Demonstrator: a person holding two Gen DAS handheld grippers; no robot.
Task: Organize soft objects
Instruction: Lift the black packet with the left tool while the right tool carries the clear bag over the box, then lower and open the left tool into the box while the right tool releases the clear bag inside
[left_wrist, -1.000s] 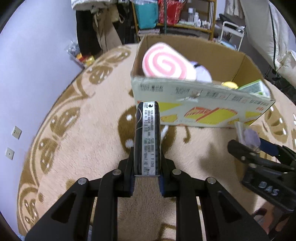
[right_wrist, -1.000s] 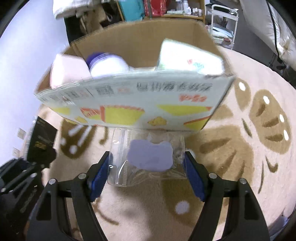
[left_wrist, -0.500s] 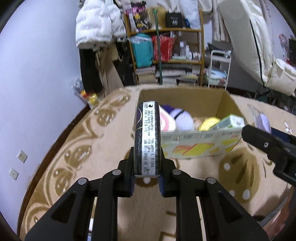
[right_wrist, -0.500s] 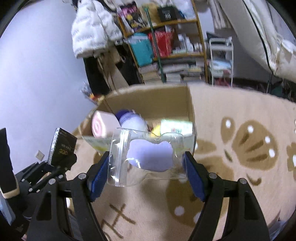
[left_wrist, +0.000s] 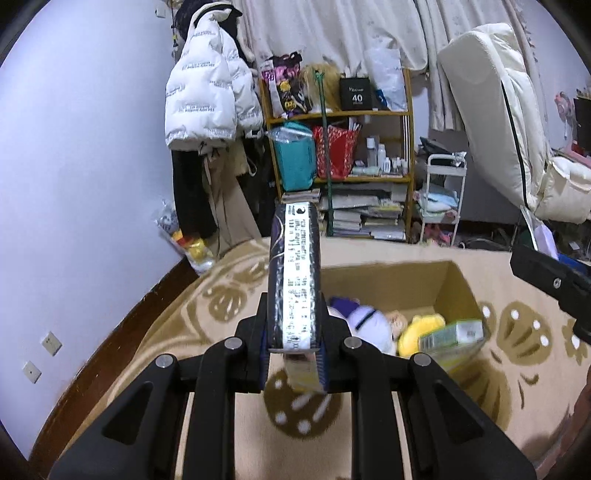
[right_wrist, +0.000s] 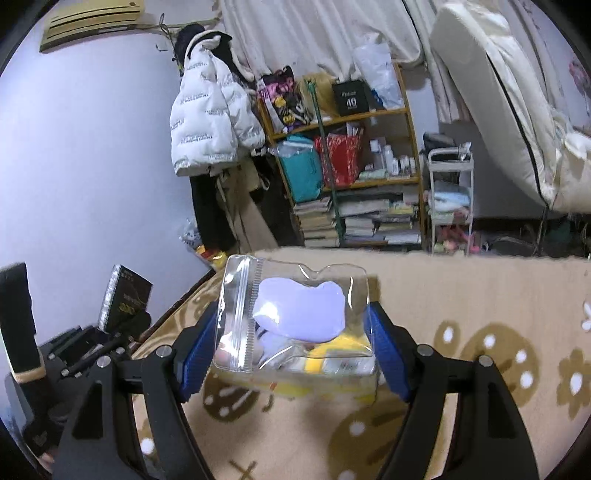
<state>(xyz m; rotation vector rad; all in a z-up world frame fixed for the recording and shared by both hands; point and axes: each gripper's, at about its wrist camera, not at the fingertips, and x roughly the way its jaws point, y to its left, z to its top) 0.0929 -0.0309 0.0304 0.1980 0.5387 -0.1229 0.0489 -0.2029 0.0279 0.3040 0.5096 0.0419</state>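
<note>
packet (left_wrist: 294, 273) edge-on, long axis forward

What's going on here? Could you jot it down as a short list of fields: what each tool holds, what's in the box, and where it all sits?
Left gripper: jaws shut on a thin dark packet, held edge-on and upright
Right gripper: jaws wide, closed on a clear zip bag with a lilac item inside
Box: open cardboard, on the carpet
In the box: white-and-purple plush, yellow plush, green carton
Behind: shelf of books and bags, white jacket hanging
</note>
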